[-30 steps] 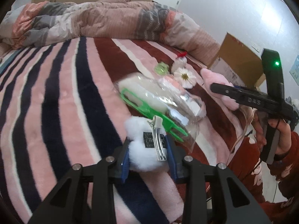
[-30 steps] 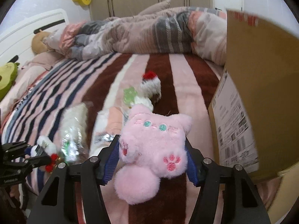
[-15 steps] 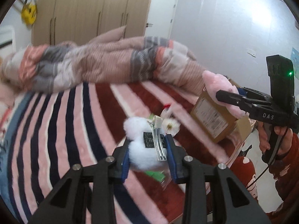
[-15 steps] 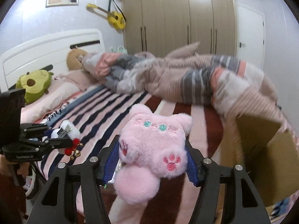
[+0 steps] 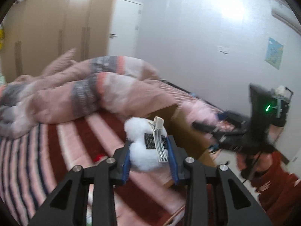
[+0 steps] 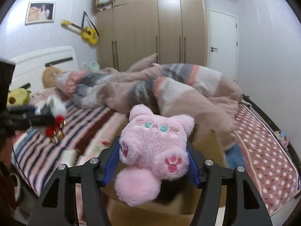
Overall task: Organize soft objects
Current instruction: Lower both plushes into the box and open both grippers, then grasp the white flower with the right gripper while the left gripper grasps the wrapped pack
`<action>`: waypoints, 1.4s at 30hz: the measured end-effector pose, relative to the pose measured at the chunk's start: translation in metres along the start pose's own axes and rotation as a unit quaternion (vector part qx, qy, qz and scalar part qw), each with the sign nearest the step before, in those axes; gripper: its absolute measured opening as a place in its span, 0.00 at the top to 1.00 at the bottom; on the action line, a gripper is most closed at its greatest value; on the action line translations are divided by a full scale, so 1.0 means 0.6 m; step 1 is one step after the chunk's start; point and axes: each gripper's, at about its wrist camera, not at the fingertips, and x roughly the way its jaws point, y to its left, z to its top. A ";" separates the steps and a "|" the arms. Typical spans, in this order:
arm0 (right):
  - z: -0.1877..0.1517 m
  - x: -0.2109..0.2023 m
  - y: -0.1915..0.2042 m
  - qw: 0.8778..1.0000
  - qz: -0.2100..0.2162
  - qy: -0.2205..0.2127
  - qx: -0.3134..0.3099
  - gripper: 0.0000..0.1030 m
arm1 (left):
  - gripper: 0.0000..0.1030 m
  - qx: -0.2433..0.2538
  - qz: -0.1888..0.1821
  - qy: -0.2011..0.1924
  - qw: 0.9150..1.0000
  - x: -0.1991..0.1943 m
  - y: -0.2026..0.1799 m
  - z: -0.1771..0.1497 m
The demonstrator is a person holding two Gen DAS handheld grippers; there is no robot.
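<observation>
My left gripper (image 5: pixel 149 157) is shut on a white fluffy hair clip (image 5: pixel 145 150) with a metal clasp, held in the air above the striped bed. My right gripper (image 6: pixel 154 162) is shut on a pink plush cat (image 6: pixel 156 150) with a pompom, held over the open cardboard box (image 6: pixel 212 146). In the left wrist view the right gripper (image 5: pixel 225 131) shows blurred at the right, over the box (image 5: pixel 188 131). In the right wrist view the left gripper (image 6: pixel 47 116) shows at the left with the white clip and its red pompoms.
A crumpled striped duvet (image 6: pixel 150 92) lies across the bed's far side. Small soft items (image 6: pixel 71 154) lie on the striped blanket (image 5: pixel 37 160). Plush toys (image 6: pixel 17 98) sit by the headboard. A wardrobe (image 6: pixel 150 28) and a door (image 5: pixel 124 24) stand behind.
Both grippers have risen from the blanket and swung right toward the cardboard box, each keeping its hold. The bagged items on the bed have dropped out of the left view.
</observation>
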 end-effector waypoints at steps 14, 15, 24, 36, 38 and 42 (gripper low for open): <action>-0.034 0.078 -0.065 0.996 0.036 0.062 -0.047 0.37 | 0.69 0.053 -0.034 0.078 0.995 0.210 -0.144 0.099; -0.033 0.081 -0.065 0.996 0.037 0.065 -0.049 0.36 | 0.69 0.055 -0.029 0.083 0.995 0.217 -0.144 0.102; -0.043 0.075 -0.059 0.994 0.044 0.080 -0.060 0.28 | 0.40 0.054 -0.019 0.093 0.994 0.246 -0.137 0.105; -0.022 0.024 0.021 0.993 0.053 0.071 -0.076 0.27 | 0.04 0.045 0.022 0.043 0.998 0.142 -0.106 0.099; -0.014 0.018 0.048 0.993 0.059 0.067 -0.083 0.27 | 0.04 0.039 0.034 0.031 0.998 0.108 -0.088 0.091; -0.001 0.009 0.117 0.990 0.078 0.058 -0.099 0.27 | 0.04 0.026 0.057 0.015 0.998 0.048 -0.044 0.066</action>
